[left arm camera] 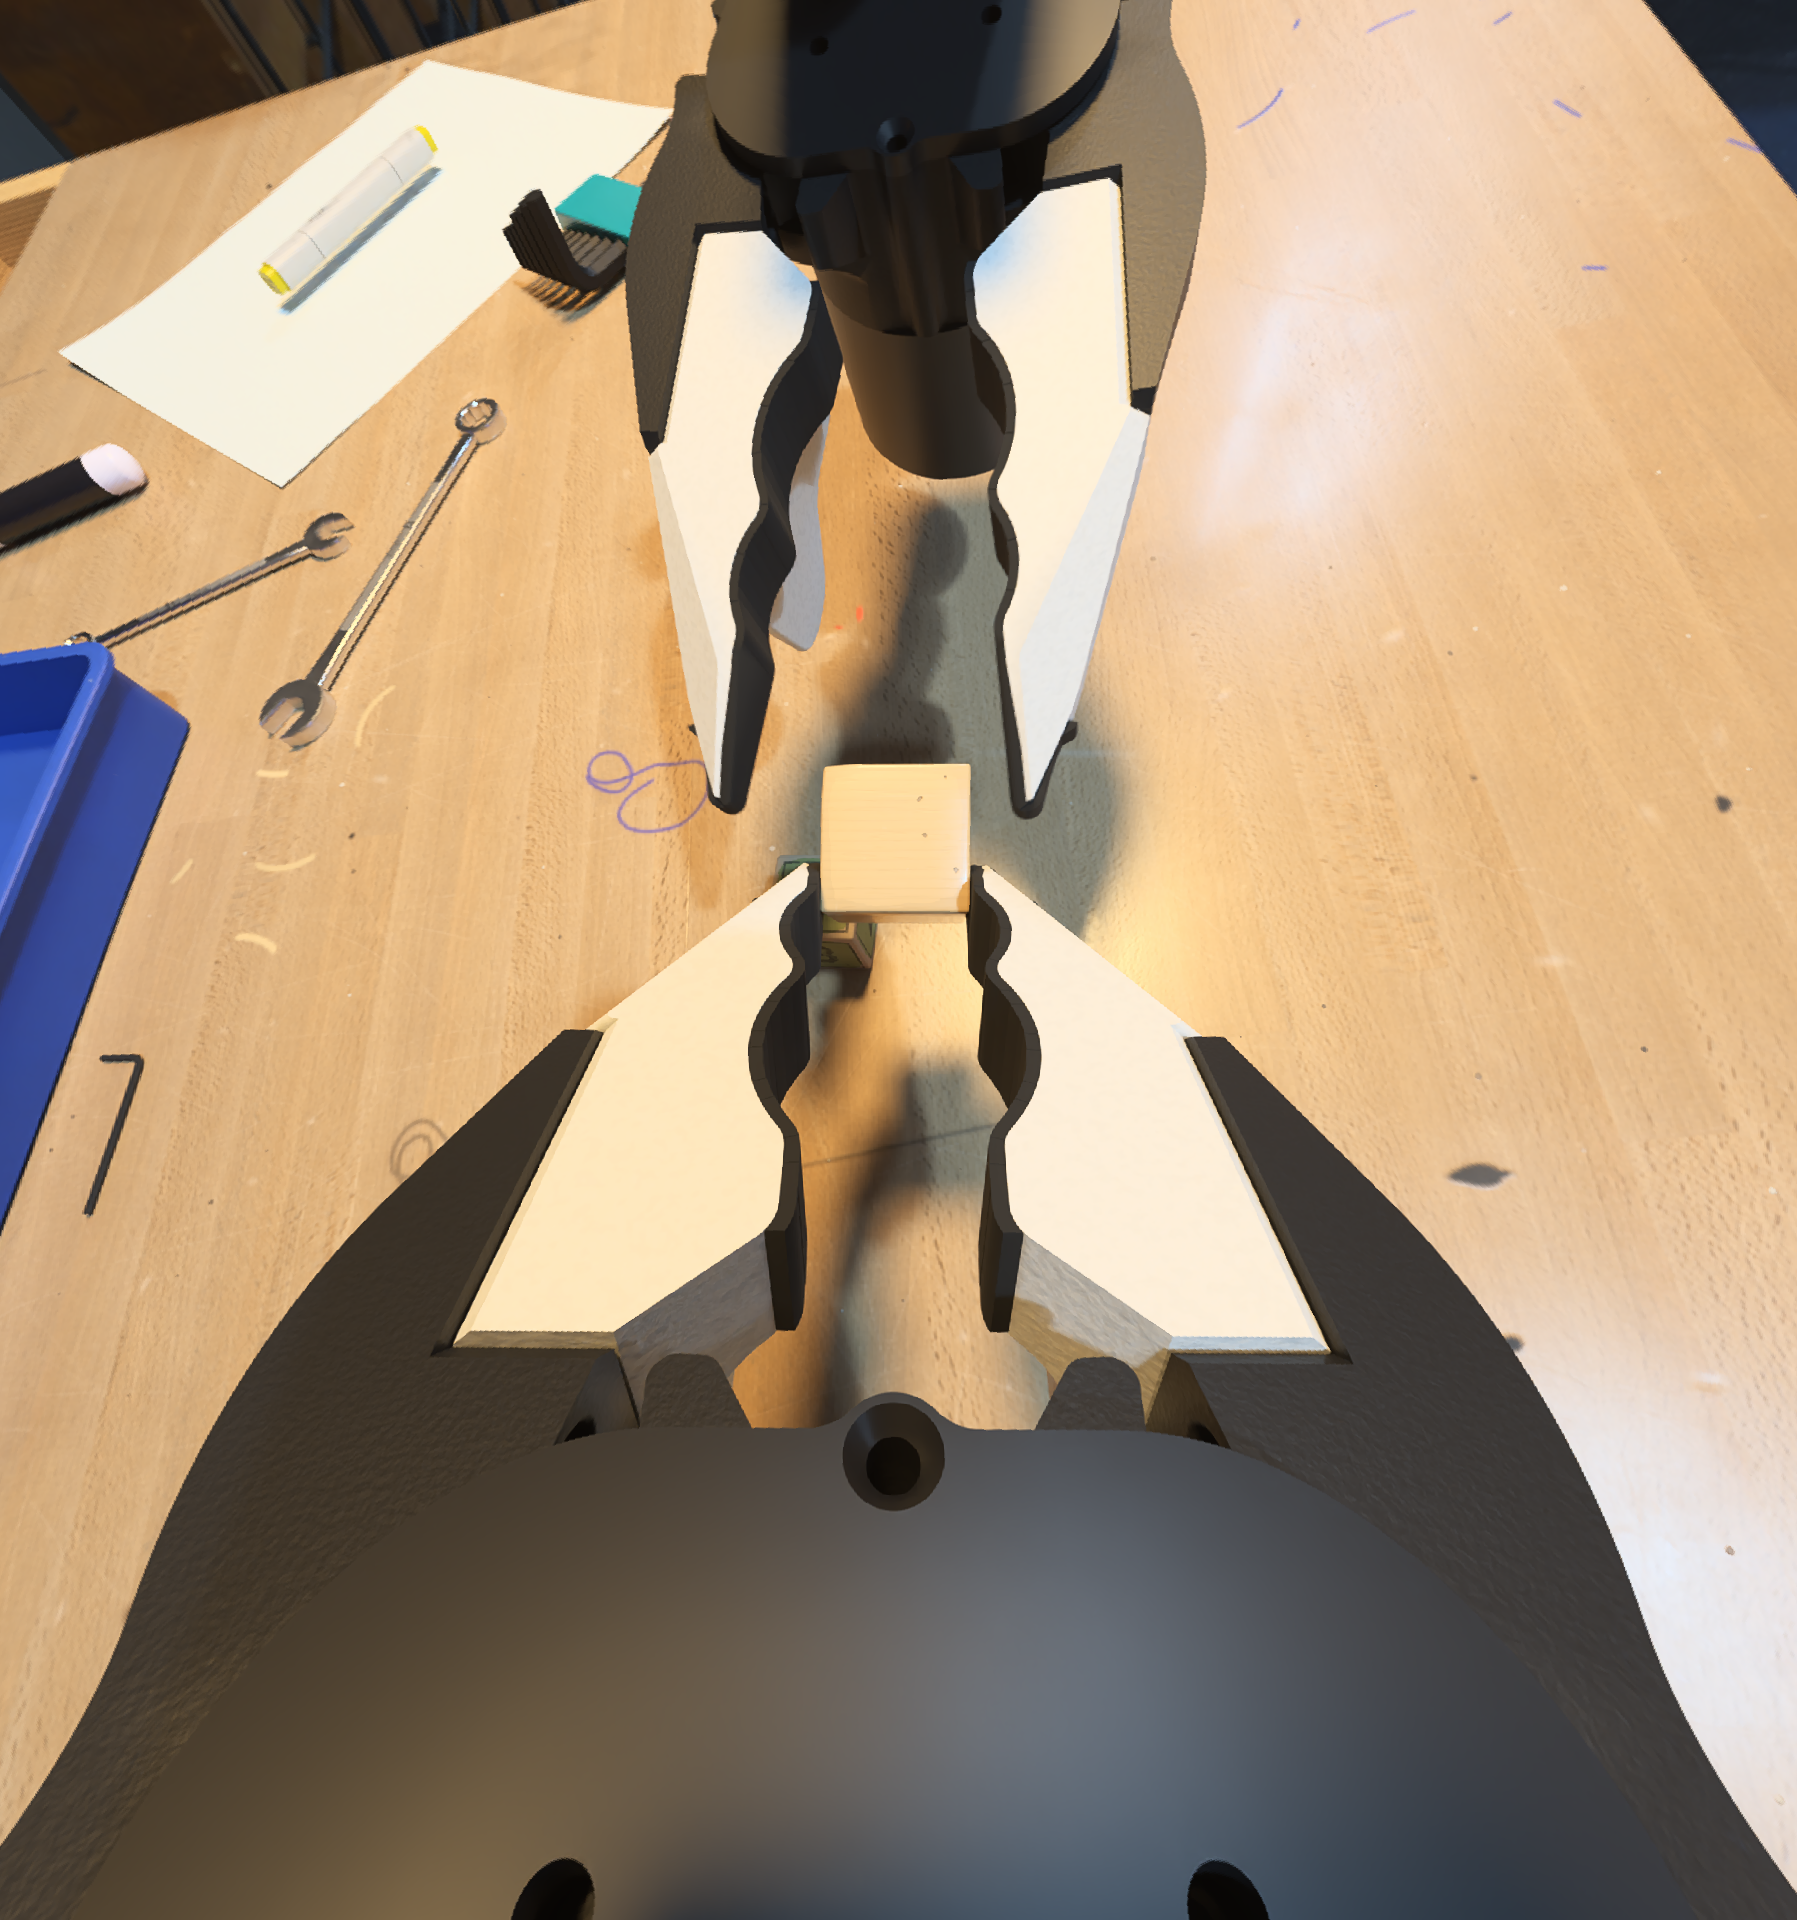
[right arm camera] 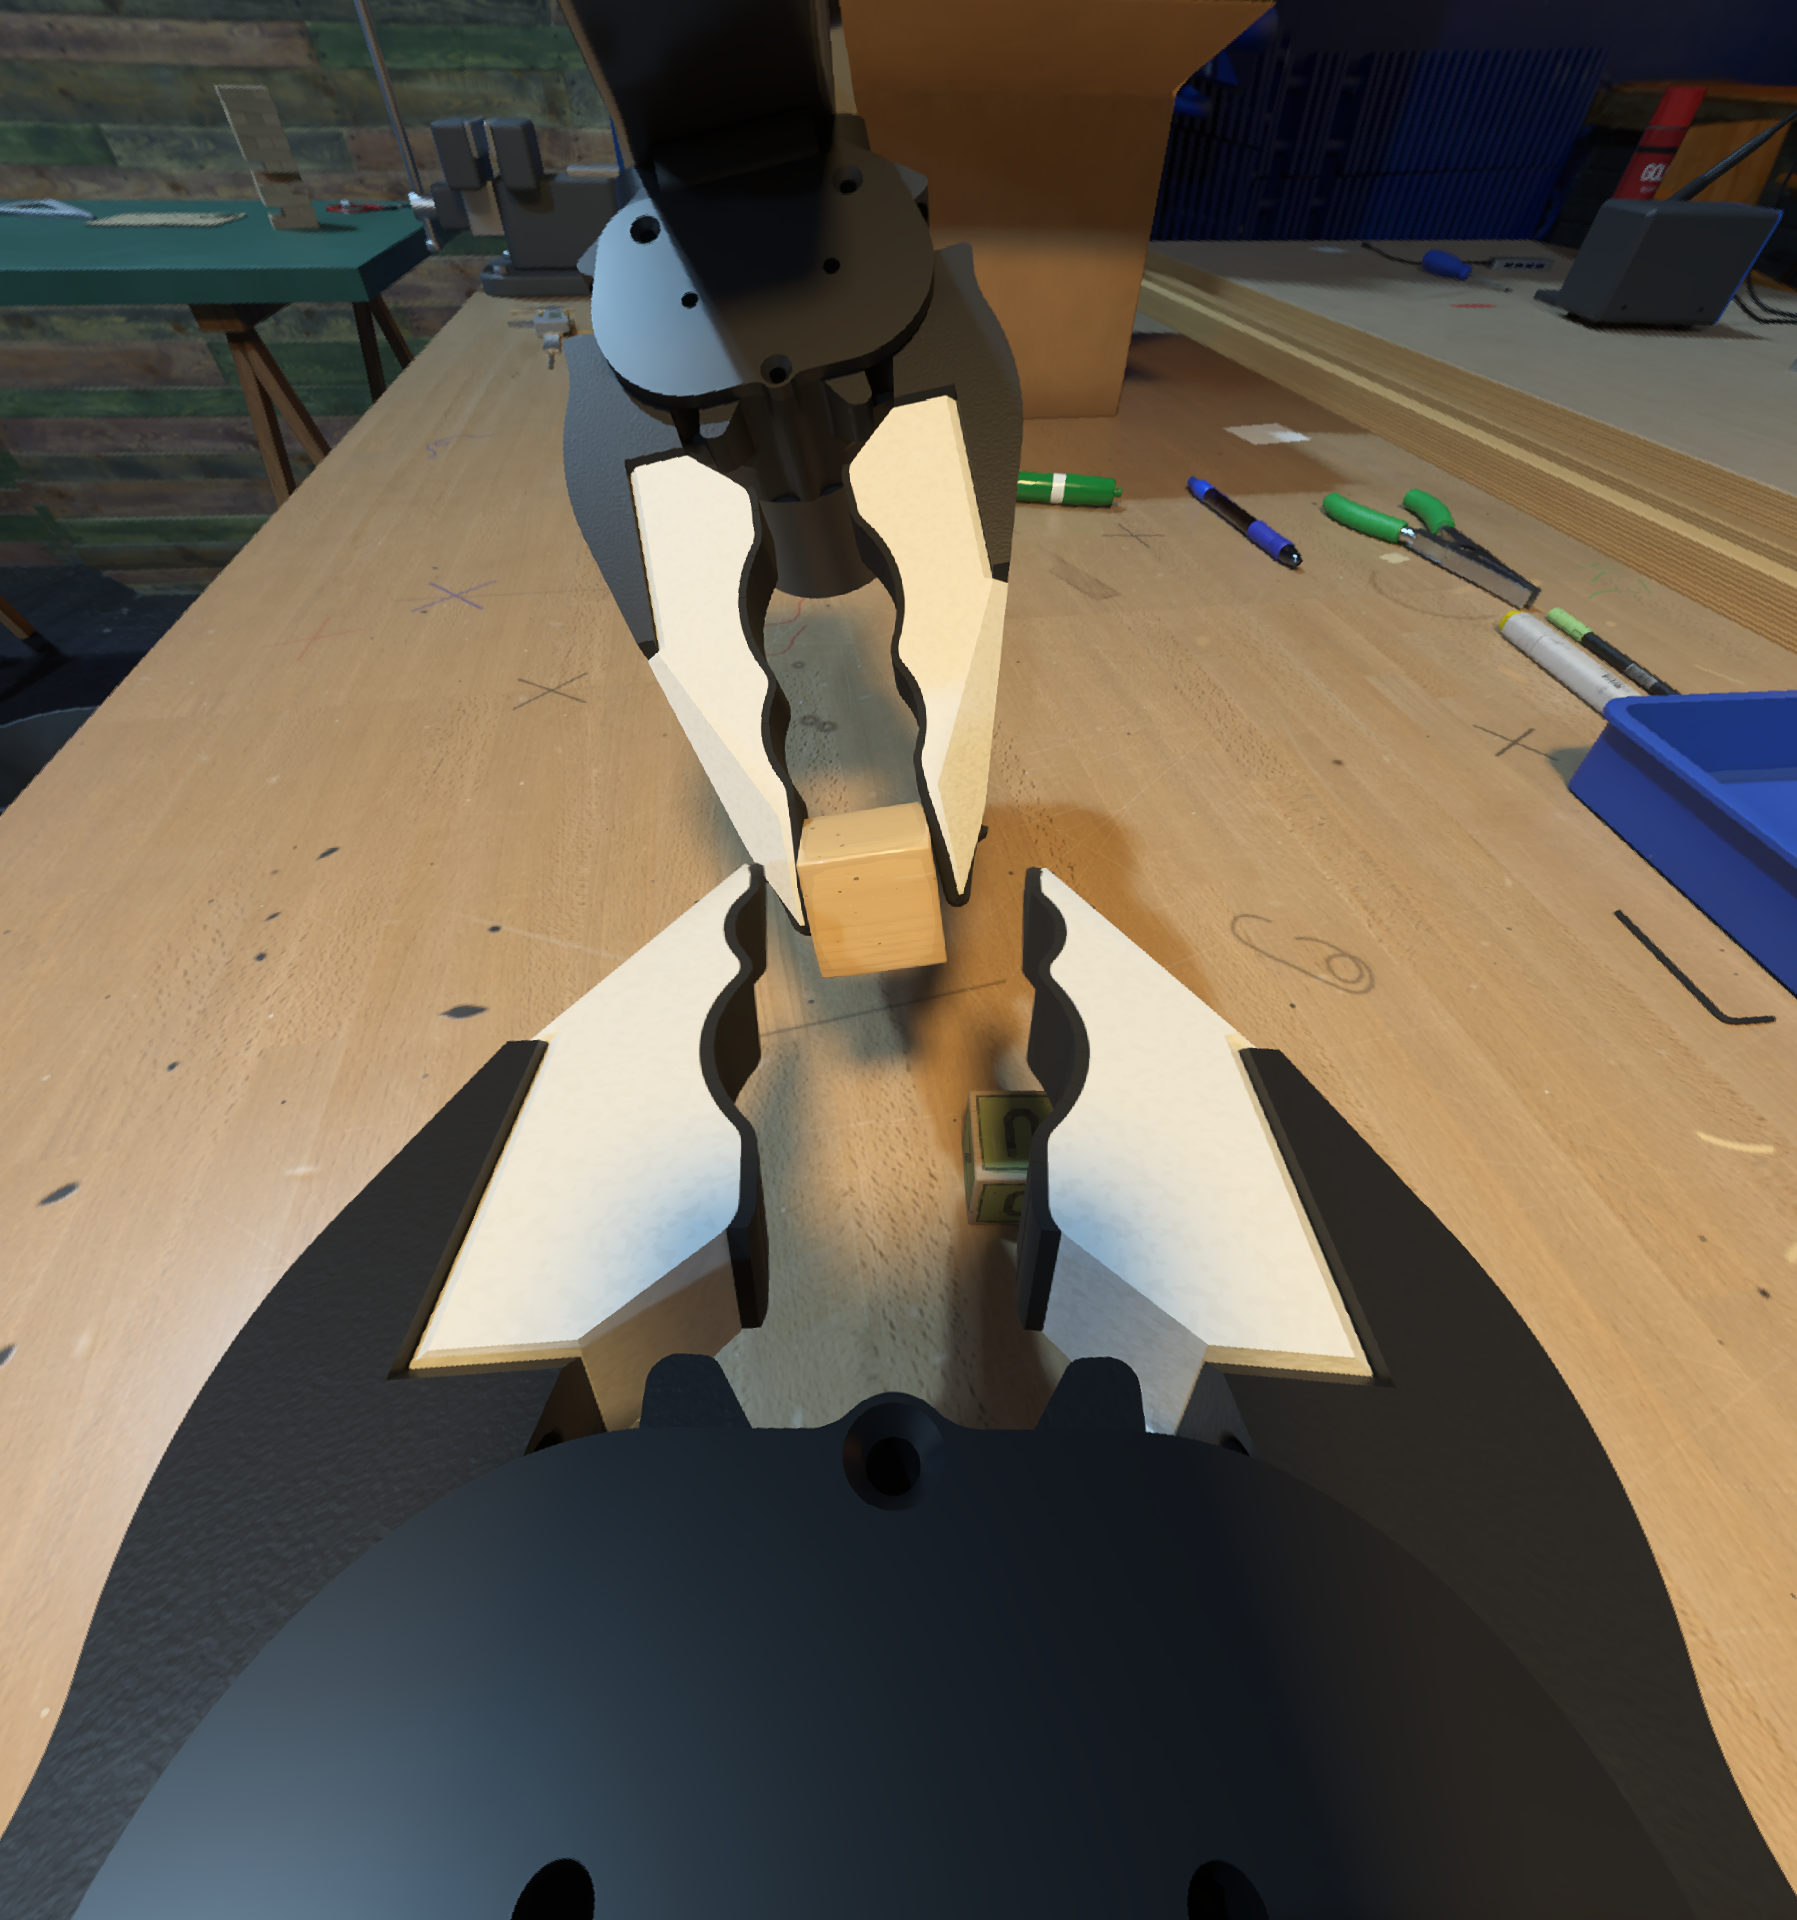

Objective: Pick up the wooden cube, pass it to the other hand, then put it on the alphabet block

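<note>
My left gripper (left arm camera: 892, 883) is shut on the pale wooden cube (left arm camera: 894, 831) and holds it above the workbench. In the right wrist view the left gripper (right arm camera: 878, 904) comes down from the top with the cube (right arm camera: 873, 914) between its tips. My right gripper (right arm camera: 894, 883) is open and faces it, and the cube sits at the mouth of its jaws, touching neither finger. The right gripper also shows in the left wrist view (left arm camera: 876, 802). The green alphabet block (right arm camera: 998, 1153) stands on the bench below, partly hidden by my right finger. It peeks out under the cube in the left wrist view (left arm camera: 847, 951).
A blue tray (left arm camera: 32, 831) lies at the bench's side, with a black hex key (left arm camera: 115, 1132) by it. Two wrenches (left arm camera: 385, 571), a sheet of paper (left arm camera: 354, 270) with a marker (left arm camera: 348, 208), and a black pen lie nearby. Markers and green-handled chisels (right arm camera: 1424, 540) lie farther off.
</note>
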You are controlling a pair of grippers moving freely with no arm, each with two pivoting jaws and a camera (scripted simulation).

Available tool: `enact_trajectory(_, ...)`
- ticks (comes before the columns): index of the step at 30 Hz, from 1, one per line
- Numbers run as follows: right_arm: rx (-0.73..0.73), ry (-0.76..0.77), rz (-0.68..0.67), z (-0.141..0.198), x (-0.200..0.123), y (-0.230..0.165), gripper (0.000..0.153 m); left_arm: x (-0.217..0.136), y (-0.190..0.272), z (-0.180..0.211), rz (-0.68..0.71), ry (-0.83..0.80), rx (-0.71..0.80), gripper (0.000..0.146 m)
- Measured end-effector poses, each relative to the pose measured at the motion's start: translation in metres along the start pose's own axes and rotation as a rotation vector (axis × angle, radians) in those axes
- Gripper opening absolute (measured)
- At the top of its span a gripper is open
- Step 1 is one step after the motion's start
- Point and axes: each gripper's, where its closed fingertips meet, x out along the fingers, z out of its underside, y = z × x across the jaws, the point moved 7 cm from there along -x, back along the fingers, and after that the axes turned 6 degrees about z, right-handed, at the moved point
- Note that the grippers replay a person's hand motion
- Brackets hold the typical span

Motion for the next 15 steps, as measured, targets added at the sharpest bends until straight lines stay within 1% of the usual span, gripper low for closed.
enact_trajectory(5,-0.007,-0.026,-0.005,0.0030,0.0026,-0.0021,0.027,0.0030,-0.0010,0.0028,-0.006,-0.024,-0.001,0.027)
enact_trajectory(10,0.010,-0.014,-0.020,0.0025,0.0018,-0.0014,0.027,0.0022,-0.0011,0.0018,0.003,-0.008,-0.012,0.027)
enact_trajectory(15,-0.008,-0.031,-0.011,0.0029,0.0020,-0.0020,0.027,0.0033,-0.0014,0.0030,0.014,-0.006,-0.023,0.027)
